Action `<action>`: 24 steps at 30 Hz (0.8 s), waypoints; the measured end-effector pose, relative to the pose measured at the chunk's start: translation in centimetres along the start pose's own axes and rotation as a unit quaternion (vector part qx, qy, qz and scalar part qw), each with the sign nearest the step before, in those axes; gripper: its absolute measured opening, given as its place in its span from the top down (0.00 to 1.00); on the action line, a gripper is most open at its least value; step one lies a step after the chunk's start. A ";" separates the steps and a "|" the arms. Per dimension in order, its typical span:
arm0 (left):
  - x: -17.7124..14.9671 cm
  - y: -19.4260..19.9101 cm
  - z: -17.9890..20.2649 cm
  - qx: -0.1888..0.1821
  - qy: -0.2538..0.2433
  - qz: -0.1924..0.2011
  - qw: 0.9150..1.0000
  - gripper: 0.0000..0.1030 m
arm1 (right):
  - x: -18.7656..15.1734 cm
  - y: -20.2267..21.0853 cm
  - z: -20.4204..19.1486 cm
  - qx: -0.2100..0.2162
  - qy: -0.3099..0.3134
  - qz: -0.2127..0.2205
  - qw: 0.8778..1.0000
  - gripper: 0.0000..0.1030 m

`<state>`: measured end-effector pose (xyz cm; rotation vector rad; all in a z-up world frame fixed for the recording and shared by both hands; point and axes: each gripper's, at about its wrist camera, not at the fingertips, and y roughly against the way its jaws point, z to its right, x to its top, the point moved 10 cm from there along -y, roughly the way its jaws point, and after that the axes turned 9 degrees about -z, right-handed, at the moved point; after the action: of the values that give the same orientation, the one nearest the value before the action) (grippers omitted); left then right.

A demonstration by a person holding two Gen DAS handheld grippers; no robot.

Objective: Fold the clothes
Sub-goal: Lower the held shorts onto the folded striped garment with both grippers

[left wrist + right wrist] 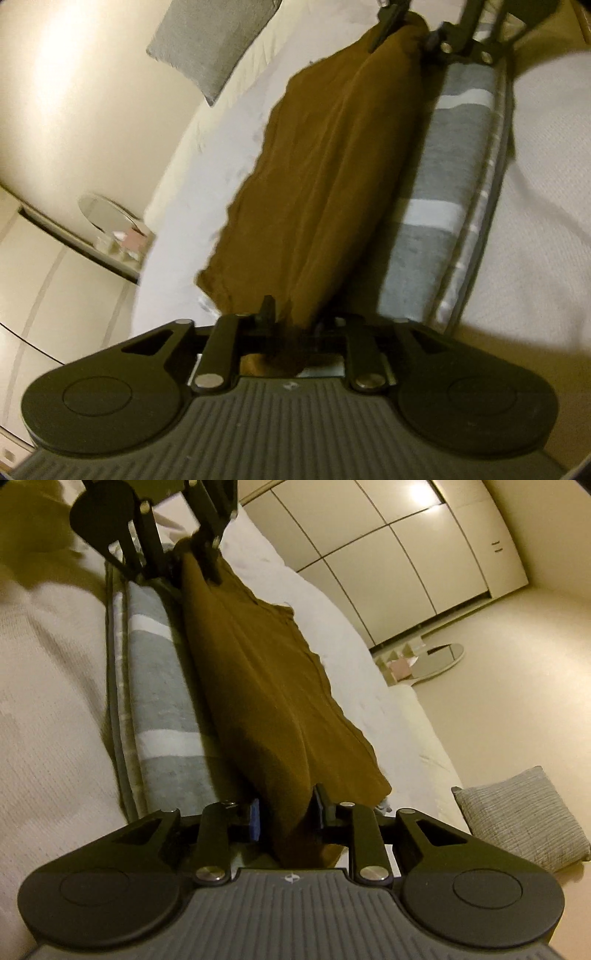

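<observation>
A brown garment (321, 177) is stretched between the two grippers, hanging over a white bed (207, 155) with its lower edge draped down toward the sheet. The left gripper (295, 321) is clenched on one end of the cloth, which bunches up between its fingers and runs back under the tool; in the right wrist view the same gripper (195, 559) shows at the top, pinching the far end. The right gripper (288, 812) grasps the other end — the fabric is gathered between its two fingers, one of which has a blue pad (255, 818) showing beside the cloth. From the left wrist view that gripper (400, 27) sits at the top, closed on the narrow bunched corner. Just beside the garment, on the bed, lies a grey and white striped towel (162, 701), folded long and running parallel to the brown cloth. A grey cushion (210, 44) rests against the wall (74, 92) at the head of the bed. Further off stand pale wardrobe doors (413, 561), and a round mirror (439, 659) lies near them — small objects beside it are too blurred to make out.
</observation>
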<state>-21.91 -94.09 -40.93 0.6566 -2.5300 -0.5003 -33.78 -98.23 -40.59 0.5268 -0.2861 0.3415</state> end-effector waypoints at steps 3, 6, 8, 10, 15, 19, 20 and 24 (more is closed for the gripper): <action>-0.4 -0.3 0.2 -0.007 -0.010 -0.005 1.000 0.87 | 0.1 -0.1 -0.4 0.006 -0.008 -0.006 1.000 0.84; -0.2 0.2 -0.4 -0.006 -0.001 0.006 1.000 0.91 | 0.1 1.3 -0.4 0.003 -0.034 -0.013 0.999 0.84; -0.3 1.2 -0.3 -0.007 0.007 0.014 1.000 0.91 | 0.0 2.8 -0.8 0.000 -0.043 -0.010 0.999 0.84; -0.7 0.9 0.3 -0.019 0.004 0.007 1.000 0.91 | -0.7 2.7 -2.2 0.009 -0.027 -0.016 0.999 0.83; -1.2 0.2 1.0 -0.014 -0.005 0.003 1.000 0.87 | -1.5 2.7 -3.6 0.008 -0.016 -0.020 1.000 0.81; -1.3 0.9 0.7 0.003 -0.002 0.007 1.000 0.85 | -1.9 3.3 -3.4 -0.003 -0.016 -0.019 1.000 0.78; -1.4 1.0 0.9 0.001 -0.002 0.007 1.000 0.86 | -2.0 3.3 -3.5 0.001 -0.018 -0.020 1.000 0.78; -1.4 2.2 1.9 -0.001 -0.001 0.007 1.000 0.91 | -1.9 3.7 -3.0 0.008 -0.037 -0.021 0.999 0.84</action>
<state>-22.59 -91.08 -41.96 0.6383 -2.5333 -0.4974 -36.38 -94.09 -42.05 0.5615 -0.3443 0.2847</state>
